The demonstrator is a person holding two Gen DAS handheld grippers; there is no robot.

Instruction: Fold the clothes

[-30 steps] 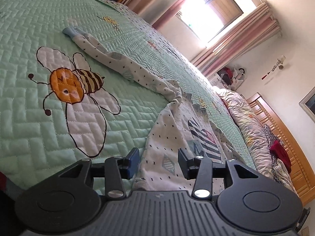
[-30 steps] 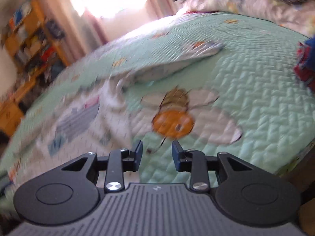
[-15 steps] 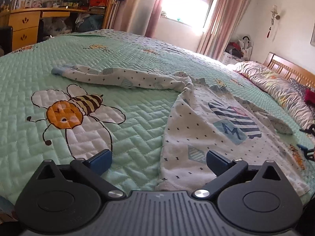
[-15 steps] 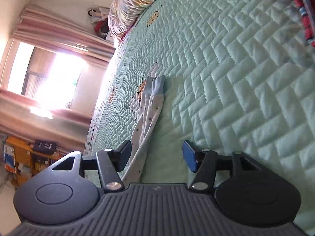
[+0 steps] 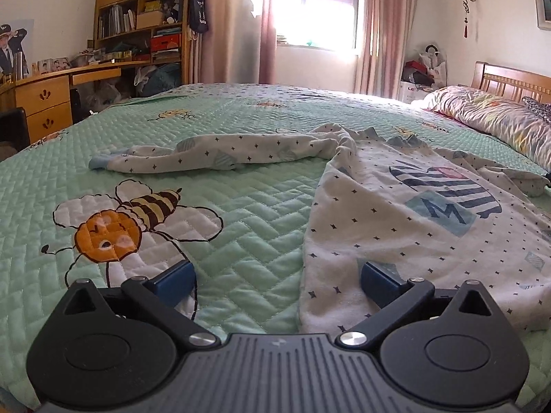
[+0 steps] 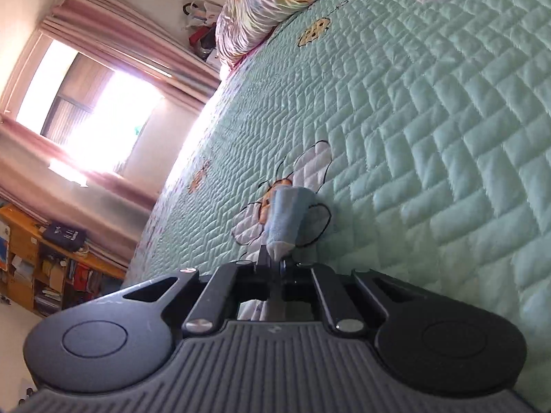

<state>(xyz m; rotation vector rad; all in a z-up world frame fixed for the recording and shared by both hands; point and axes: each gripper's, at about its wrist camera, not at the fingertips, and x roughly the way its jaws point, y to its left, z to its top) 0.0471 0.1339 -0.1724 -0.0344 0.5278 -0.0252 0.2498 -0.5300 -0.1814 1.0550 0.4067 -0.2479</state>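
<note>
Your left tongs are spread wide over the shirt's hem at lower right of the frame. Your right tongs pinch its blue cuff on the bed; a pillow lies upper centre.

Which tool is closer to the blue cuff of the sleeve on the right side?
Right. The right tool is shut on that sleeve just behind its blue cuff. The left tool hangs open over the garment's hem.
</note>
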